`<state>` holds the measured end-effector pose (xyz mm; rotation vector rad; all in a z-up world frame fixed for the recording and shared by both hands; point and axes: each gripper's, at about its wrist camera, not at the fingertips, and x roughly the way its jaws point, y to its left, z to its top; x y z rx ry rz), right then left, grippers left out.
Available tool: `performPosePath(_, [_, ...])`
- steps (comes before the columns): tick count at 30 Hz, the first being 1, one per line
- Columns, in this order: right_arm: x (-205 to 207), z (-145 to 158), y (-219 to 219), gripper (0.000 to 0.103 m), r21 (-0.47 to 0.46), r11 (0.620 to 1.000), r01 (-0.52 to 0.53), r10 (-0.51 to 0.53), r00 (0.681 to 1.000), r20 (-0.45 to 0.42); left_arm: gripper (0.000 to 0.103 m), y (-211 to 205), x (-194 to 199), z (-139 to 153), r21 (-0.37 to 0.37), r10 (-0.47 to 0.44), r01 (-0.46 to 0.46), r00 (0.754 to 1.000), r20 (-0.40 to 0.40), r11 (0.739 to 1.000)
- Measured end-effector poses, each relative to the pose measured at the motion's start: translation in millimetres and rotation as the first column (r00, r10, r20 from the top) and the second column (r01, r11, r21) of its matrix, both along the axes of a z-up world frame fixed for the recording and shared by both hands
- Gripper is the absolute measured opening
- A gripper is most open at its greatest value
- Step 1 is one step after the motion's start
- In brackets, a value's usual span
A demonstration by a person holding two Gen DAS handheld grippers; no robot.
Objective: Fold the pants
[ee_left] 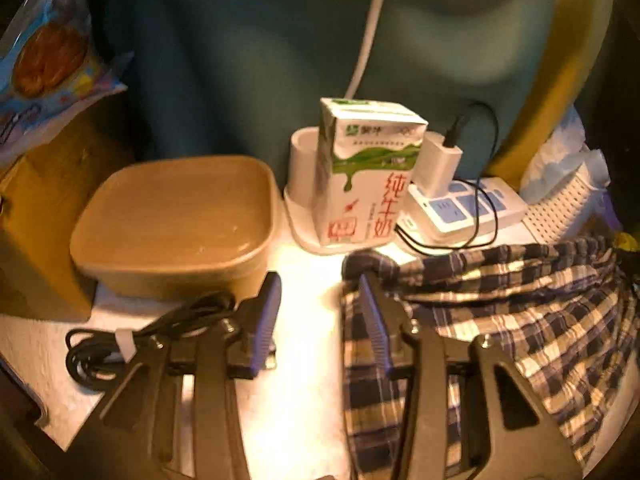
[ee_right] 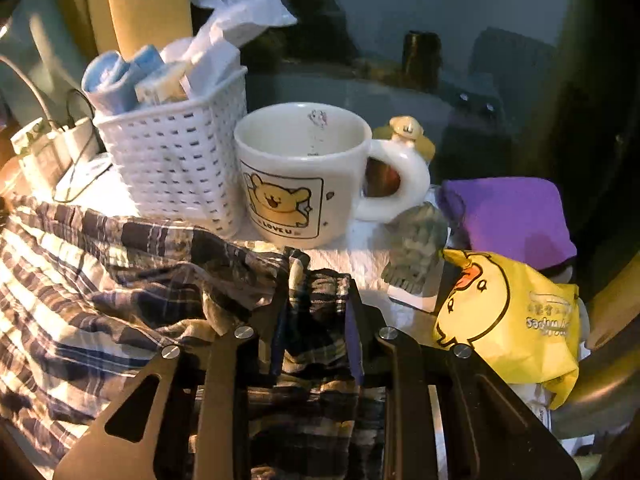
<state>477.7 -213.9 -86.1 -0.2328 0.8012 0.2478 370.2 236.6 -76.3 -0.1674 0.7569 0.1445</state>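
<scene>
The plaid pants (ee_left: 500, 312) lie bunched on the white table (ee_left: 304, 380), at the right of the left wrist view. My left gripper (ee_left: 320, 308) is open over bare table, and its right finger (ee_left: 372, 320) rests at the pants' left edge. In the right wrist view the pants (ee_right: 100, 280) spread to the left. A bunched fold of them sits between the fingers of my right gripper (ee_right: 316, 320). Both purple pads show beside the cloth, so the jaws stand apart and loose around it.
A brown lidded box (ee_left: 176, 220), a milk carton (ee_left: 360, 172), a power strip (ee_left: 464, 208) and a coiled black cable (ee_left: 120, 344) crowd the left. A white basket (ee_right: 172, 168), a mug (ee_right: 304, 172), a small figurine (ee_right: 416, 252) and a yellow wipes pack (ee_right: 508, 320) stand close on the right.
</scene>
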Motion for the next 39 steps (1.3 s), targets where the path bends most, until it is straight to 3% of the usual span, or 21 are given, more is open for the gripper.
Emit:
performPosePath(4, [-12.4, 7.2, -3.0, 0.065, -0.004, 1.000, 0.027, -0.026, 0.999, 0.035, 0.044, -13.2, -24.0, 2.3, -0.023, -0.056, 0.055, 0.998, -0.019, 0.998])
performPosePath(7, [-33.2, 19.6, -10.4, 0.070, 0.019, 0.999, 0.046, -0.047, 0.997, 0.063, 0.046, -24.2, -47.3, 2.1, -0.073, -0.087, 0.084, 0.996, -0.037, 0.994])
performPosePath(11, [-64.7, 29.2, -20.5, 0.070, 0.054, 0.998, 0.042, -0.047, 0.995, 0.087, 0.055, -39.7, -83.7, -3.1, -0.141, -0.118, 0.110, 0.992, -0.048, 0.984])
performPosePath(14, [-88.4, 26.3, -22.6, 0.070, 0.077, 0.997, -0.004, -0.003, 0.996, 0.085, 0.058, -49.8, -101.3, -11.3, -0.145, -0.145, 0.135, 0.988, -0.059, 0.980])
performPosePath(19, [-114.9, 17.0, 0.1, 0.070, 0.080, 0.984, -0.162, 0.155, 0.984, 0.083, 0.058, -56.3, -106.5, -37.4, -0.056, -0.096, 0.088, 0.980, -0.172, 0.995])
performPosePath(20, [-114.6, 12.1, 5.4, 0.070, 0.078, 0.980, -0.182, 0.178, 0.982, 0.061, 0.058, -57.3, -109.9, -37.4, -0.010, -0.082, 0.081, 0.986, -0.146, 0.997])
performPosePath(23, [-109.0, -13.4, 15.4, 0.070, -0.008, 0.990, -0.141, 0.141, 0.989, -0.043, 0.058, -56.6, -114.5, -36.0, 0.091, 0.006, 0.011, 0.984, -0.178, 0.996])
performPosePath(27, [-118.0, -18.2, 9.9, 0.070, -0.001, 0.994, -0.111, 0.110, 0.990, -0.087, 0.058, -47.1, -131.8, -29.8, 0.103, 0.068, -0.050, 0.981, -0.181, 0.993])
performPosePath(31, [-132.5, -19.5, 4.3, 0.070, -0.014, 0.994, -0.107, 0.106, 0.990, -0.097, 0.058, -45.6, -154.8, -17.0, 0.062, 0.083, -0.075, 0.986, -0.147, 0.995])
performPosePath(35, [-150.0, -9.8, -5.1, 0.070, 0.000, 0.995, -0.095, 0.095, 0.992, -0.085, 0.058, -69.1, -180.1, 5.7, -0.048, -0.028, 0.026, 0.999, -0.035, 0.999])
performPosePath(39, [-160.6, 9.0, -6.2, 0.070, 0.037, 0.994, -0.107, 0.108, 0.994, -0.024, 0.059, -131.7, -182.2, 13.1, -0.085, -0.209, 0.209, 0.978, 0.003, 0.974])
